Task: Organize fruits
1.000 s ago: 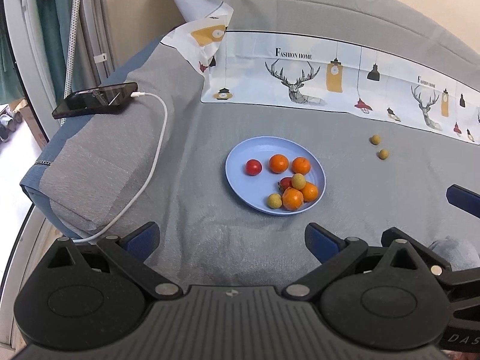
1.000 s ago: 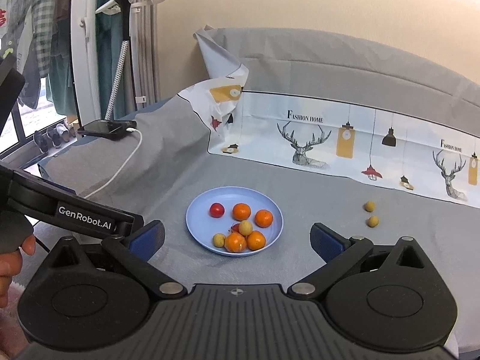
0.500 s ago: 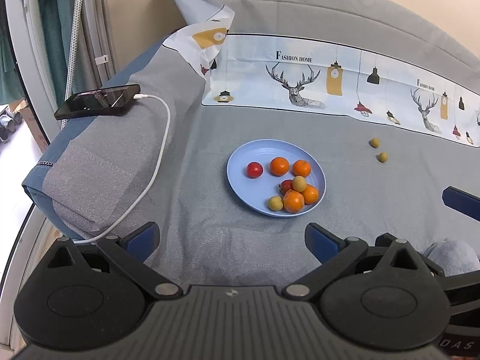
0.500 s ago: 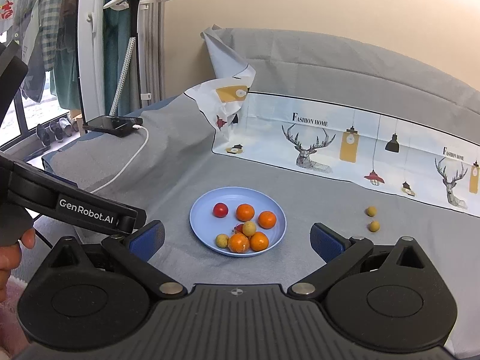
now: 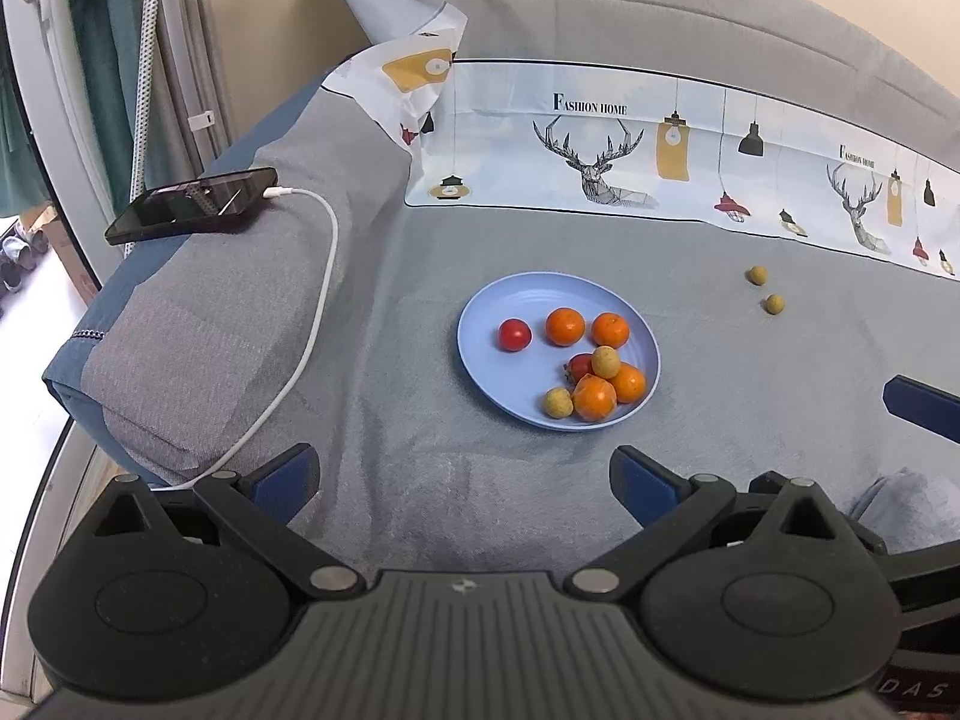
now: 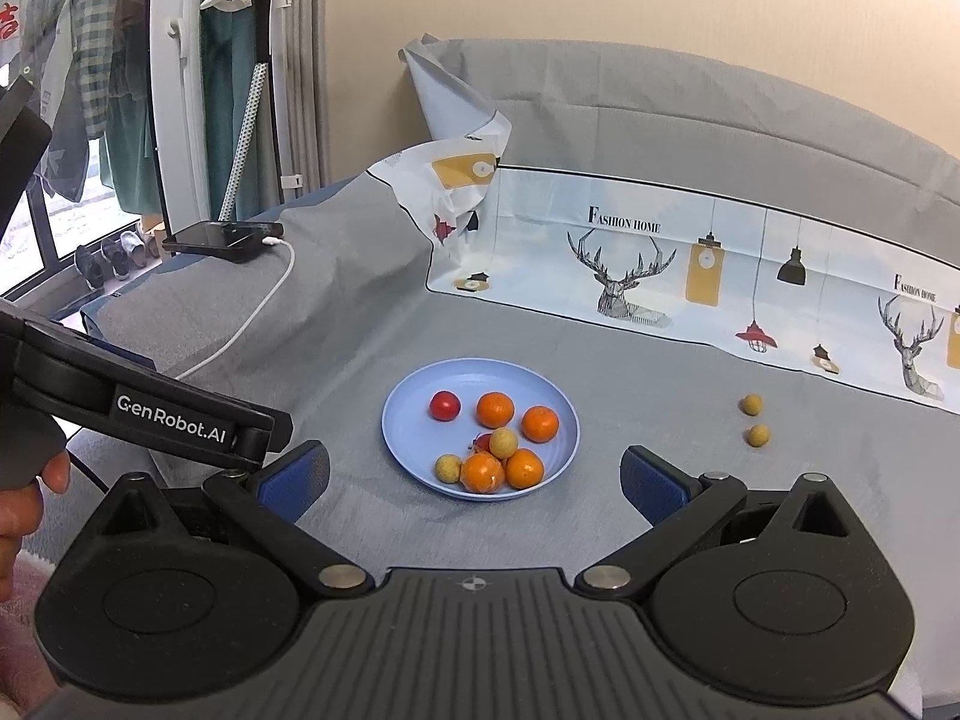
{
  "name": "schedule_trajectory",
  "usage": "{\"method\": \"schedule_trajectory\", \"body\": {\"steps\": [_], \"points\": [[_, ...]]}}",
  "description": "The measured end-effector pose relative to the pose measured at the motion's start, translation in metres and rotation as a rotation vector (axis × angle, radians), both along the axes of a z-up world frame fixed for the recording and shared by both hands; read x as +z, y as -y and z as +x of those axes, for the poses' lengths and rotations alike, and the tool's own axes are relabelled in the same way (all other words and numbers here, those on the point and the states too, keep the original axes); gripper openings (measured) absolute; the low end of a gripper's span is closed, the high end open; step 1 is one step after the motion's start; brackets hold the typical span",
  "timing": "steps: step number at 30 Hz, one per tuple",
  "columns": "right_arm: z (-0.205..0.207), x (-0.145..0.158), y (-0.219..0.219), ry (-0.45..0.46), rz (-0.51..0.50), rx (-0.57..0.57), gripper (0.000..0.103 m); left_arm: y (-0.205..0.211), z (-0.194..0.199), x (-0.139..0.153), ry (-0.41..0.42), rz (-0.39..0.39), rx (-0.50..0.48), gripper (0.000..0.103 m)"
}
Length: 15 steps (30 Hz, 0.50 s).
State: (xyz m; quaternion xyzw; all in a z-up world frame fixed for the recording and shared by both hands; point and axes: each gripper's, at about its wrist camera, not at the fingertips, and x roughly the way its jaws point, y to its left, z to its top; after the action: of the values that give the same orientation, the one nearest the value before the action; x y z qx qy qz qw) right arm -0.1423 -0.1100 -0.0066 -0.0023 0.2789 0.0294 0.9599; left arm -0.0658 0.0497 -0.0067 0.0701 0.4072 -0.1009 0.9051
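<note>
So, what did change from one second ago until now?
Almost nothing. Both views shift only a little, so each hand-held gripper, left and right, drifted slightly while wide open and empty; nothing was grasped or released. The fruits on the blue plate and the two small yellow fruits on the cloth stayed where they were.

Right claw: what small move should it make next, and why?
Probably swing the right claw toward the two small yellow fruits on the grey cloth. They lie apart from the blue plate, where the other fruit sits, and both claws, the left claw included, are open and empty.
</note>
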Motion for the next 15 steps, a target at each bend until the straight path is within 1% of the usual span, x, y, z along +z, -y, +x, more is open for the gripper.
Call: {"method": "schedule_trajectory", "body": {"steps": [9,12,15], "points": [[0.006,-0.007,0.010,-0.021,0.030,-0.021,0.102,0.011,0.009,-0.008,-0.029,0.033,-0.028,0.103],[0.010,-0.012,0.019,-0.032,0.057,-0.051,0.102,0.018,0.014,-0.010,-0.033,0.057,-0.042,0.103],[0.015,-0.018,0.036,-0.033,0.086,-0.105,0.102,0.026,0.024,-0.011,-0.048,0.062,-0.042,0.103]]}}
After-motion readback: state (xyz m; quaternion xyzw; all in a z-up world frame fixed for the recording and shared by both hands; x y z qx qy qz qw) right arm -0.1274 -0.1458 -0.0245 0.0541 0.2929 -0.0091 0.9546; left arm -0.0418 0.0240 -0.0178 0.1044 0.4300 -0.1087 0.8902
